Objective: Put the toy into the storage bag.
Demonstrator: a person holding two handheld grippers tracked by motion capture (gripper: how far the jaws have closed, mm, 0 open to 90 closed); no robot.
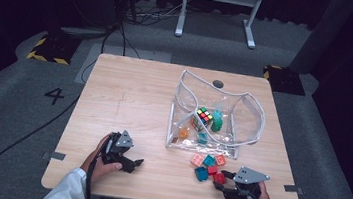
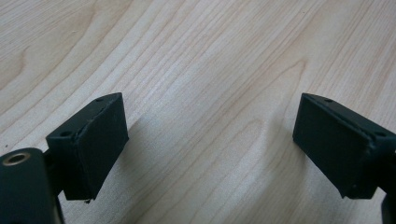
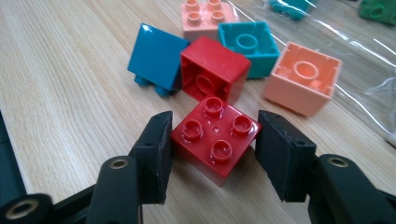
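Red brick [image 3: 215, 136] sat between right gripper [image 3: 212, 149] jaws, nearly pinched, nearest of the loose bricks beside clear bag [image 1: 251, 113]. Grasp step; next squeeze, lift toward bag. Left gripper [image 2: 210, 140] spread, idle over desk [image 2: 196, 56].

Wooden table [image 1: 129, 99], clear bag [image 1: 243, 112], loose bricks [image 1: 207, 164]

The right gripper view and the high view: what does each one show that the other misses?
The right gripper view alone shows the right gripper with its jaws at two sides of a stud-up red brick. The high view alone shows the Rubik's cube inside the clear bag, and the left gripper over bare table. Both show the loose bricks beside the bag.
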